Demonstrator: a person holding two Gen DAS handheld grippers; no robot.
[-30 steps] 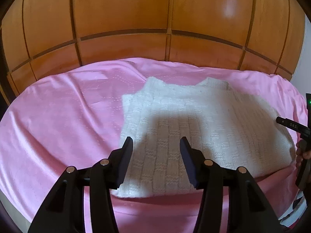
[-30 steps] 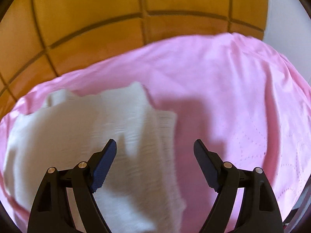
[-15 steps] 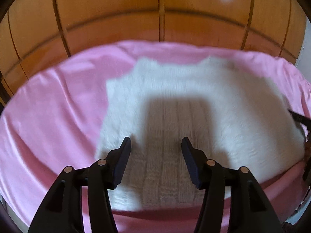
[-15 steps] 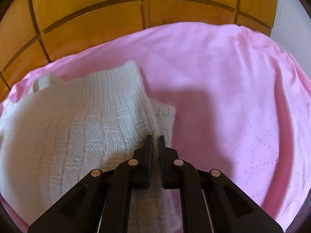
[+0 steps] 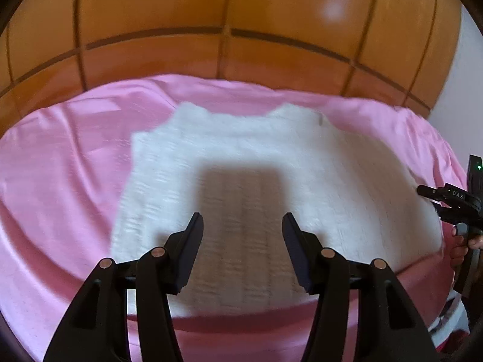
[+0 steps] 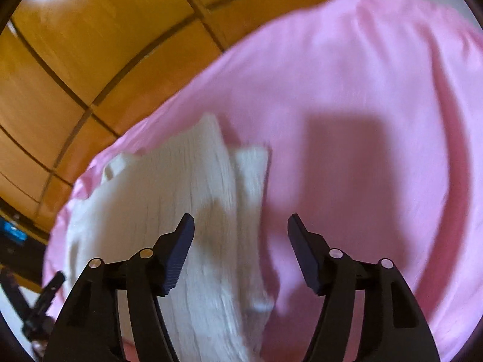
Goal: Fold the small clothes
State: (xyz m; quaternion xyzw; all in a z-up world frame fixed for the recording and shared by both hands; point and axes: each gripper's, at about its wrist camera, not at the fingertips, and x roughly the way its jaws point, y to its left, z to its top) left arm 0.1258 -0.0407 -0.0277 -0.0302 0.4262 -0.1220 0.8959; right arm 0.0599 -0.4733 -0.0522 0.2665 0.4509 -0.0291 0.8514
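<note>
Pink quilted bedspread [image 5: 60, 181]: white knitted sweater [image 5: 241, 157] flat. My left gripper [image 5: 243, 235] is half-open, empty; right gripper [image 6: 241, 235] jaws just reopened, empty. Risk: loose sleeve fold slipping undone.

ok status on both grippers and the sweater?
Left gripper open above white knit sweater, nothing gripped. Right gripper just reopened over its edge, fingers empty. Sweater flat on pink sheet. Nothing in the way.
</note>
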